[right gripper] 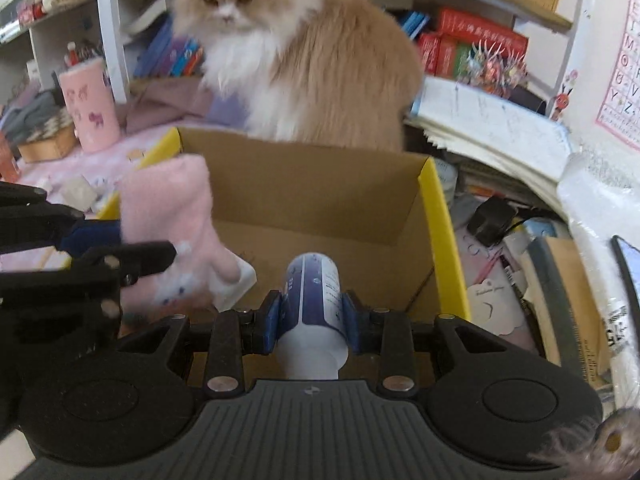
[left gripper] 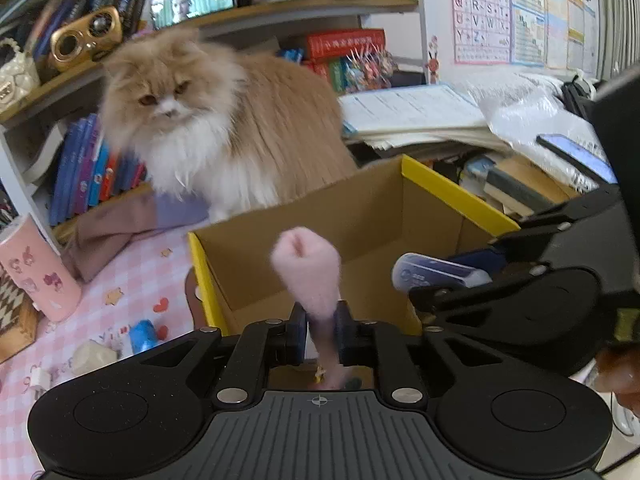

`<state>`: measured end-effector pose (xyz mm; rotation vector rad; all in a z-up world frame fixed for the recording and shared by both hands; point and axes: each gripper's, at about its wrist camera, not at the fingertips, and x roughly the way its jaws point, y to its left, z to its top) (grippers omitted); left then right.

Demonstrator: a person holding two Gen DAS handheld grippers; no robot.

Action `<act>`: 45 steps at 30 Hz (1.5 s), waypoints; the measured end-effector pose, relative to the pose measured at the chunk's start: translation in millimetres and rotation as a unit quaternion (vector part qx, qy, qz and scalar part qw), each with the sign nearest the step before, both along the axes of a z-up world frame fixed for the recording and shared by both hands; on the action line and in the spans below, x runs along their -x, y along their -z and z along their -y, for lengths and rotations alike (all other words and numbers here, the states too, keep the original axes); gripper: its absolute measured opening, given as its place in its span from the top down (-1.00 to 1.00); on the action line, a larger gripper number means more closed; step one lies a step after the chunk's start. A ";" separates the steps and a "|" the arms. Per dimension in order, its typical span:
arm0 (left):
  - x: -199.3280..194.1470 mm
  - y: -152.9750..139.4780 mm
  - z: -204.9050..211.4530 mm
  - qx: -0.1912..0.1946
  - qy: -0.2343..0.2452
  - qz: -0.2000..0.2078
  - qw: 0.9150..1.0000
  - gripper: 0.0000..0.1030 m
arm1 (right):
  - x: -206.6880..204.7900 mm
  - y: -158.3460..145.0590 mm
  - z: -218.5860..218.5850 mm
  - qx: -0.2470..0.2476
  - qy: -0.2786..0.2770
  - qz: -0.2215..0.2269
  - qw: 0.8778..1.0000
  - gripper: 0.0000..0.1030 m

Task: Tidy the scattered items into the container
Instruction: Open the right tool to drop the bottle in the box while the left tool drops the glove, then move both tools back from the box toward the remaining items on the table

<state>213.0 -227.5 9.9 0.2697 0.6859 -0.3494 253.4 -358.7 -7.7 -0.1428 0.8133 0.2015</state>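
**Both grippers over the box, cat watching**

We see a pink checked table (left gripper: 132, 280) before cluttered bookshelves (left gripper: 280, 12), a fluffy cat (left gripper: 224, 120) sitting behind our open cardboard box (right gripper: 320, 200). A white block (right gripper: 236, 284) lies inside. Our left gripper (left gripper: 320, 332) reaches over the box, its fingers pinching a pink sock (left gripper: 308, 268); our right gripper (right gripper: 312, 316), just beside it, clamps a blue-and-white bottle (right gripper: 314, 292).

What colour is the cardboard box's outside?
Yellow outside, plain brown inside; the cardboard box shows this best in the right wrist view.
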 end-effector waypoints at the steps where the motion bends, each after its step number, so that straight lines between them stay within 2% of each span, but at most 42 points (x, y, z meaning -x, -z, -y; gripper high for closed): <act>1: 0.5 1.9 1.1 -0.004 0.002 -0.002 1.000 0.64 | -1.7 2.2 0.1 -0.001 -0.001 -0.003 1.000 0.40; 2: 0.3 3.5 2.4 -0.010 0.000 -0.003 1.000 0.59 | -2.4 3.3 0.2 -0.002 0.000 -0.003 1.000 0.40; 3: 0.1 4.7 3.1 -0.018 -0.005 -0.003 1.000 0.41 | -2.2 3.4 0.6 -0.002 0.002 0.001 1.000 0.38; 4: 0.3 4.6 3.5 -0.025 -0.012 0.001 1.000 0.23 | -1.7 2.4 1.8 -0.003 0.007 0.006 1.000 0.31; 5: 0.8 4.0 2.7 -0.031 -0.022 0.008 0.999 0.13 | -1.5 0.4 3.6 -0.004 0.012 0.010 1.000 0.19; 7: 4.1 1.7 -0.7 -0.032 -0.040 0.022 0.998 -0.32 | 0.3 -4.2 8.7 -0.011 0.019 0.016 1.000 0.11; 9: 8.7 -3.6 -6.7 -0.021 -0.051 0.037 0.998 -0.56 | 3.4 -8.2 13.6 -0.019 0.023 0.020 0.999 0.07; 10: 11.2 -6.8 -8.7 -0.014 -0.050 0.042 0.998 -0.60 | 5.9 -10.5 15.7 -0.023 0.026 0.023 0.999 0.01; 23: 72.1 -34.8 -21.3 0.036 -0.048 0.082 0.995 -0.86 | 74.6 -40.2 22.9 -0.037 0.055 0.099 0.993 -0.16; 29: 102.3 -28.2 -41.6 0.055 -0.067 0.083 0.993 -0.86 | 116.1 -37.8 18.2 -0.032 0.077 0.115 0.990 -0.19; 32: 115.0 -14.8 -50.6 0.051 -0.088 0.085 0.991 -0.87 | 136.9 -31.6 10.8 -0.018 0.087 0.123 0.988 -0.19; 38: 129.9 6.9 -66.2 0.040 -0.081 0.033 0.995 -0.87 | 169.1 -16.0 -8.6 -0.029 0.112 0.101 0.988 -0.19; 45: 144.8 9.1 -96.7 0.043 -0.084 0.018 0.995 -0.87 | 188.2 -4.7 -39.6 -0.034 0.116 0.063 0.991 -0.19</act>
